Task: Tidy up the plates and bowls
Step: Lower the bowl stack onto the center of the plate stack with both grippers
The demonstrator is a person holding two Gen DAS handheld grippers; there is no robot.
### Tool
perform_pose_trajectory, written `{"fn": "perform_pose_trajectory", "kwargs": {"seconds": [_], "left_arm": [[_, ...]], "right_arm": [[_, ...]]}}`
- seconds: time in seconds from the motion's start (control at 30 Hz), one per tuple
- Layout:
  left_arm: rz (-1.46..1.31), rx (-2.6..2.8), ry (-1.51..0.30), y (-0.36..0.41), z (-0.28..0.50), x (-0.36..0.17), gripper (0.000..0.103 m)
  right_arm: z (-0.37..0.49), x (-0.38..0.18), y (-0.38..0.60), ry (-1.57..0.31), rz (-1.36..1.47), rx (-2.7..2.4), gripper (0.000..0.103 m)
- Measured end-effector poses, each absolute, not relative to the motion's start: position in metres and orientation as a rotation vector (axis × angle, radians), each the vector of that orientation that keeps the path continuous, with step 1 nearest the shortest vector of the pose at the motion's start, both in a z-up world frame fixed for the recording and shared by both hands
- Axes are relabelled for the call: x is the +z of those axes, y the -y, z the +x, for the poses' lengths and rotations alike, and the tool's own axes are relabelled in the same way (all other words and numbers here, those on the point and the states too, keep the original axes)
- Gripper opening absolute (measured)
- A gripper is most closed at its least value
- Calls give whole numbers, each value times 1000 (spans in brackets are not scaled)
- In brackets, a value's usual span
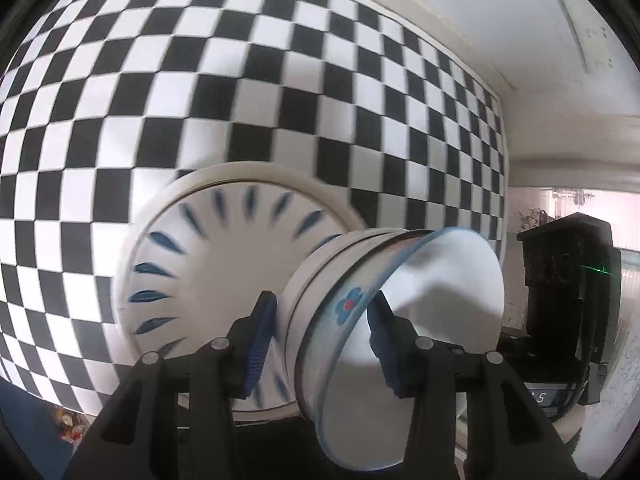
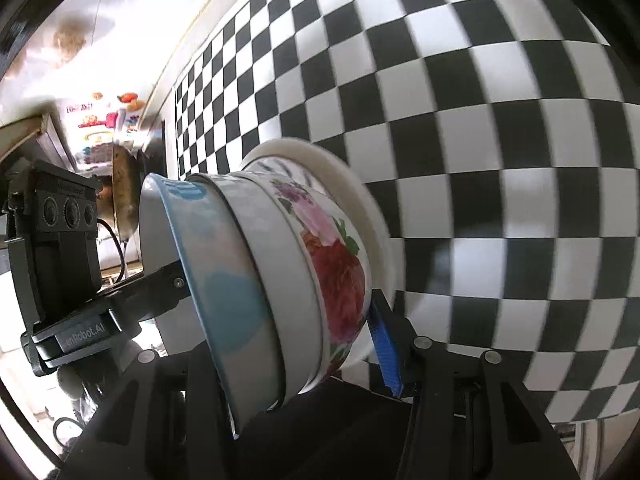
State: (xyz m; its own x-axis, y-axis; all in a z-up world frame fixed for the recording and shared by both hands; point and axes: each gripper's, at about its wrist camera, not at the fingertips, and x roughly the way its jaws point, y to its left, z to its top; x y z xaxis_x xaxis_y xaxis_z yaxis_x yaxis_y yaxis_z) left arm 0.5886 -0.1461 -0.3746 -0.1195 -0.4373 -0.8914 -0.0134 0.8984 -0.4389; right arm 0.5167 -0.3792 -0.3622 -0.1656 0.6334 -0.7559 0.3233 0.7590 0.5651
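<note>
A nested stack of bowls (image 1: 348, 304) hangs tilted over the checked tablecloth (image 1: 240, 80). My left gripper (image 1: 322, 342) is shut on its rim, with one blue pad (image 1: 260, 340) outside the wall and the other inside the top bowl. From the right wrist the stack reads as a blue-dotted bowl (image 2: 228, 300), a white bowl (image 2: 288, 280) and a floral bowl (image 2: 340, 272). My right gripper (image 2: 300, 344) straddles these walls, shut on them; one blue pad (image 2: 384, 352) shows against the floral bowl and the other finger is hidden. A blurred stack of plates (image 1: 240, 264), the top one with blue leaf marks, lies beyond the bowls.
The black-and-white tablecloth (image 2: 480, 120) fills most of both views. Each wrist view shows the opposite tool's black body (image 1: 568, 280) (image 2: 60, 240) across the bowls. A pale wall and room clutter (image 2: 104, 128) lie past the table's edge.
</note>
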Motion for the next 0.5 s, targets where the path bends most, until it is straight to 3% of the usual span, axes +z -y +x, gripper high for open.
{"fn": "perform_pose_trajectory", "kwargs": {"seconds": [0.5], "left_arm": [[-401, -297, -1658, 92, 587, -385, 43]], "right_arm": [[531, -374, 331, -1822, 670, 380, 50]]}}
